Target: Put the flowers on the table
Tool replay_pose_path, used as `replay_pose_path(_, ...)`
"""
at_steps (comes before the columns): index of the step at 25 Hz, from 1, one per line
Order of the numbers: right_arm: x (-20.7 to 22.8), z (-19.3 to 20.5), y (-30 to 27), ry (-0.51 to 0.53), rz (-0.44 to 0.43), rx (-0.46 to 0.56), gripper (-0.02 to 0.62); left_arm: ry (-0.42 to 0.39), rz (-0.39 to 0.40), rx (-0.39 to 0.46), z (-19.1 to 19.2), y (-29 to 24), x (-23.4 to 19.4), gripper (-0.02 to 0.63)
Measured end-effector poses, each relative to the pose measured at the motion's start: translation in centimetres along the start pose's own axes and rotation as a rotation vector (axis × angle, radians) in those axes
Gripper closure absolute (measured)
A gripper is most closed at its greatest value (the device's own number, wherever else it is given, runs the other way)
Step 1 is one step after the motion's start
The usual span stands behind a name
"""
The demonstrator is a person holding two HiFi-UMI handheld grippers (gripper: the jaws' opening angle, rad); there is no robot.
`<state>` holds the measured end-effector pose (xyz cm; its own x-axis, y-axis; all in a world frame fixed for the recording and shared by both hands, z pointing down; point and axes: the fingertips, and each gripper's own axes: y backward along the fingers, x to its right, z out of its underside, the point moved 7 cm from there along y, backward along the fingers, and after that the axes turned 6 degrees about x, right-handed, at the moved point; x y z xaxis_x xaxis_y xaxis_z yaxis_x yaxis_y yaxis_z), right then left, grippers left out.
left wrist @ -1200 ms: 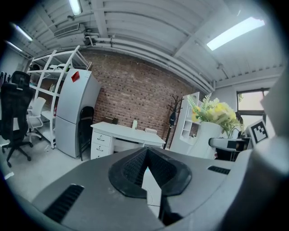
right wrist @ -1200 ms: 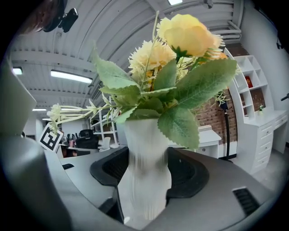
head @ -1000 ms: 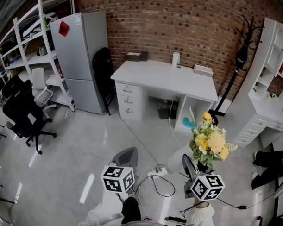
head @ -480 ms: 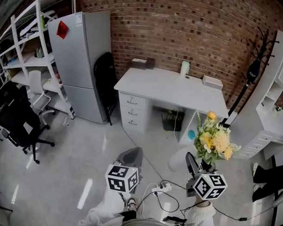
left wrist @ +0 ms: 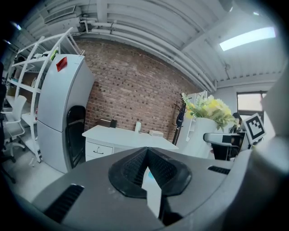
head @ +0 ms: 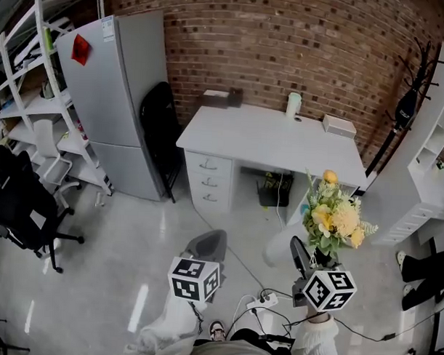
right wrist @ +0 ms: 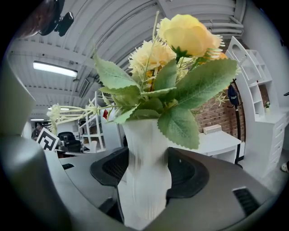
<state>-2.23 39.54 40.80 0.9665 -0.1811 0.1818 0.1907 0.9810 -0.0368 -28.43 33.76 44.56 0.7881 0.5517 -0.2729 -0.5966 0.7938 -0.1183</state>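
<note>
A bunch of yellow flowers [head: 333,217] with green leaves stands in a white ribbed vase [right wrist: 144,171]. My right gripper [head: 310,260] is shut on the vase body, holding it upright above the floor; in the right gripper view the blooms [right wrist: 180,58] tower over the jaws [right wrist: 144,180]. The white desk [head: 267,142] stands ahead against the brick wall, and the flowers are short of its front right corner. My left gripper [head: 209,245] hangs at the left, shut with nothing in it [left wrist: 149,173]. The desk [left wrist: 122,135] shows beyond it.
On the desk are a cup [head: 293,104], a white box [head: 338,125] and a dark box [head: 221,98]. A grey fridge [head: 119,97] and black folding chair [head: 158,127] stand left of it. A power strip with cables [head: 265,302] lies on the floor by my feet. An office chair [head: 21,210] is far left.
The view has moved nearer to the desk, which now looks larger. The flowers stay in the right gripper, and both grippers keep their pose.
</note>
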Motion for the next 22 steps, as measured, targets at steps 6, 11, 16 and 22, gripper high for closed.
replay_pose_path(6, 1.4, 0.0, -1.5, -0.008, 0.032, -0.015, 0.339, 0.012, 0.023, -0.039, 0.9, -2.2, -0.8, 0.6)
replay_pose_path(11, 2.9, 0.0, -3.3, -0.015, 0.043, -0.017, 0.339, 0.008, 0.031, -0.042, 0.4, -4.7, -1.3, 0.6)
replay_pose_path(16, 5.5, 0.5, -6.5, -0.023, 0.042, -0.016, 0.339, -0.009, 0.037, -0.065, 0.7, -8.8, -1.7, 0.6)
replay_pose_path(22, 10.2, 0.9, -13.7, -0.071, 0.021, 0.016, 0.339, -0.059, 0.038, -0.07, -0.1, -16.8, -3.4, 0.6)
